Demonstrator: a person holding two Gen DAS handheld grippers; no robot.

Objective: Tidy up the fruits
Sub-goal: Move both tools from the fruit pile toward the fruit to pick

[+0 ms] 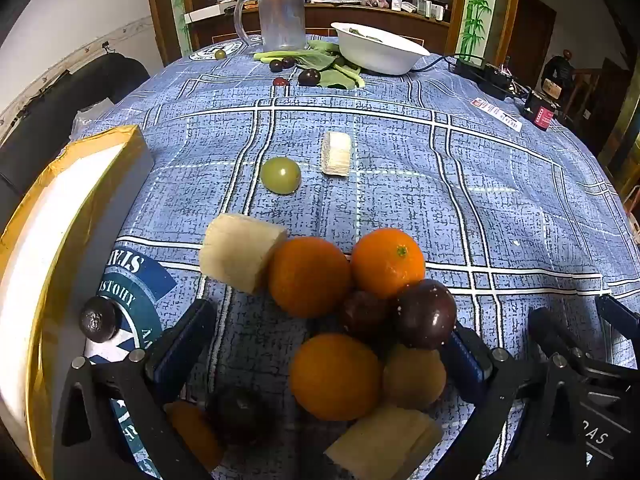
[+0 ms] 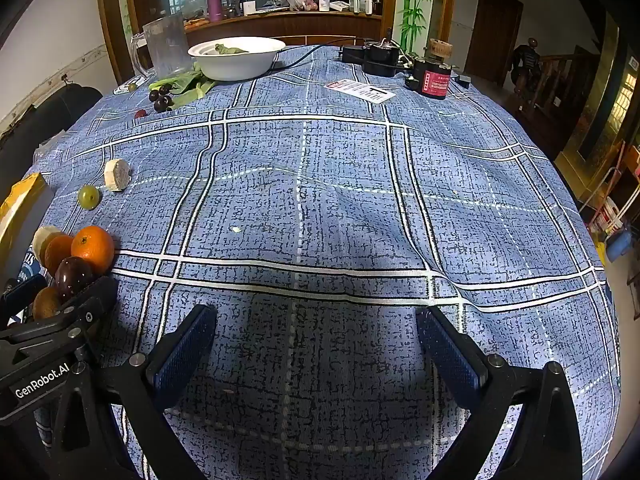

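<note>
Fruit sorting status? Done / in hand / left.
Done: nothing clearly sorted; oranges, dark plums and pale chunks sit in one mixed pile.
In hand: nothing. Left gripper is open around the pile; right gripper is open over bare tablecloth.
Left: the pile, the green grape, and the dark fruits by the white bowl.

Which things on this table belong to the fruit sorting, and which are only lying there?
For the job:
oranges
dark plums
green grape
kiwi
banana pieces
yellow-edged box

Just lying about:
white bowl
plastic jug
leafy greens
black devices
</note>
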